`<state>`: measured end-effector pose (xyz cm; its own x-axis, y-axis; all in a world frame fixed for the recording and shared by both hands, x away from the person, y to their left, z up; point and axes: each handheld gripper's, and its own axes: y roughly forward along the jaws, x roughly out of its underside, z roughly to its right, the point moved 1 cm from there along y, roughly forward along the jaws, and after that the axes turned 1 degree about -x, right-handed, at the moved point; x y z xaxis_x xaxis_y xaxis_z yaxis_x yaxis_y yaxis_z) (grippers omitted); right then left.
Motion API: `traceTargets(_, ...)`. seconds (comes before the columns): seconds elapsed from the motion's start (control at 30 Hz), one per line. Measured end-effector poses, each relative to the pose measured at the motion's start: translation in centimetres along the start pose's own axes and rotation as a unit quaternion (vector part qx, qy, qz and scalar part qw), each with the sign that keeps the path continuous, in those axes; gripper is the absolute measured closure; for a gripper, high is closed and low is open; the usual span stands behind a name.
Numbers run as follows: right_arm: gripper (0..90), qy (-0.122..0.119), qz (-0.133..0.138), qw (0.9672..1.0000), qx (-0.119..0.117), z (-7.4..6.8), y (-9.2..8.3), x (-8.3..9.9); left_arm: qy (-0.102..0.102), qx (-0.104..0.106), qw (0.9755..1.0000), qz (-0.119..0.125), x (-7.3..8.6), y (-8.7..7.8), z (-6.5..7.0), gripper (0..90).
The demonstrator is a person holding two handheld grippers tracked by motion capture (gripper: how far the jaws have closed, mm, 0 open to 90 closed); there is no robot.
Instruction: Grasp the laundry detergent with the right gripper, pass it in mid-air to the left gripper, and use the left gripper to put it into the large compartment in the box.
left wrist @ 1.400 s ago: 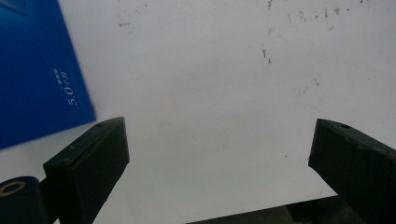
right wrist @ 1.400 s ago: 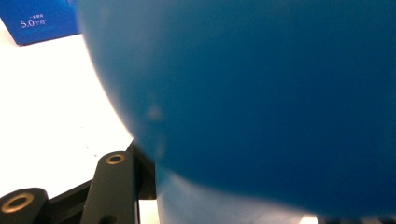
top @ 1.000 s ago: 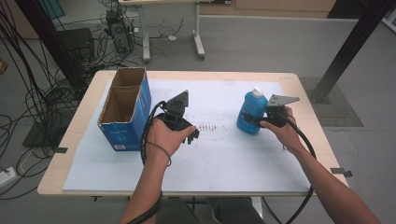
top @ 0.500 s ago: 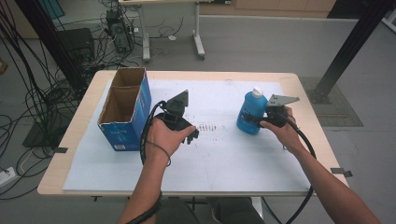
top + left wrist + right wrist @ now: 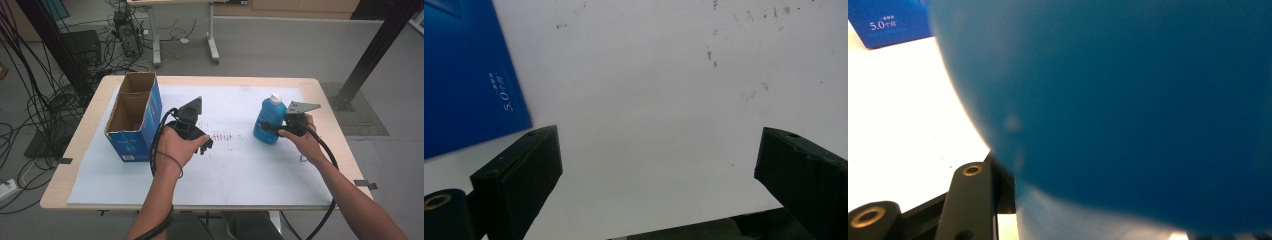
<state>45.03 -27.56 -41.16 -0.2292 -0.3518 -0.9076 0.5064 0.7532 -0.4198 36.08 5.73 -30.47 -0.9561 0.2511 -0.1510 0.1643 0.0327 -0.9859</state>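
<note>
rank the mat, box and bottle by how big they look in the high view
1. mat, largest by far; it covers most of the table.
2. box, clearly bigger than the bottle.
3. bottle, smallest.
Box and bottle sit about equally far from the camera, so nearness hardly skews the order.

A light wooden table (image 5: 330, 110) stood on a grey floor (image 5: 280, 47), most of its top covered by a white sheet (image 5: 235, 165) marked with a patch of dark smudges (image 5: 227, 136) near its middle. Past the far edge of the table stood the white legs of another desk (image 5: 212, 37), with a tangle of black cables (image 5: 30, 100) and a dark electronic box (image 5: 82, 45) on the floor at the left. A black slanted post (image 5: 375, 50) rose at the far right. Small strips of dark tape (image 5: 366, 183) sat at the table's edges.
</note>
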Motion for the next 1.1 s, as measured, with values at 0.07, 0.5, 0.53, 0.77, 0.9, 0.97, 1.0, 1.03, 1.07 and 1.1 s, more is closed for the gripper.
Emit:
traceTargets(0.07, 45.1, 0.0, 0.0, 1.0, 0.0, 0.0, 0.0, 0.0, 0.001, 0.0, 1.0, 0.0, -0.01, -0.04, -0.01, 5.3)
traceTargets(0.5, 45.1, 0.0, 0.0, 1.0, 0.0, 0.01, 0.01, 0.0, 0.0, 0.0, 1.0, 0.001, 0.0, -0.04, -0.02, 5.3)
traceTargets(0.53, 45.1, 0.001, 0.001, 1.0, 0.0, 0.0, 0.01, 0.0, 0.0, -0.001, 1.0, 0.001, 0.01, -0.08, 0.0, 5.3)
traceTargets(0.77, 45.1, 0.001, 0.001, 1.0, 0.0, 0.01, 0.01, -0.01, -0.001, -0.003, 1.0, 0.004, 0.03, -0.42, -0.16, 5.3)
traceTargets(0.9, 45.1, 0.001, 0.0, 1.0, 0.0, 0.01, 0.01, -0.01, -0.001, -0.004, 1.0, 0.004, 0.05, -0.51, -0.14, 5.3)
traceTargets(0.97, 45.1, 0.002, 0.0, 1.0, 0.0, 0.01, 0.01, -0.01, -0.001, -0.003, 1.0, 0.004, 0.05, -0.55, -0.15, 5.3)
traceTargets(1.0, 45.0, 0.002, 0.0, 1.0, 0.0, 0.01, 0.01, -0.02, -0.001, -0.004, 1.0, 0.004, 0.05, -0.57, -0.16, 5.3)
traceTargets(1.03, 45.0, 0.002, 0.0, 1.0, 0.0, 0.01, 0.01, -0.02, -0.001, -0.004, 1.0, 0.004, 0.05, -0.57, -0.16, 5.3)
traceTargets(1.07, 45.1, 0.003, 0.0, 1.0, 0.0, 0.02, 0.01, -0.01, -0.002, -0.003, 1.0, 0.006, 0.05, -0.59, -0.17, 5.3)
traceTargets(1.1, 45.1, 0.003, 0.0, 1.0, 0.0, 0.03, 0.01, -0.02, -0.002, -0.003, 1.0, 0.006, 0.05, -0.59, -0.18, 5.3)
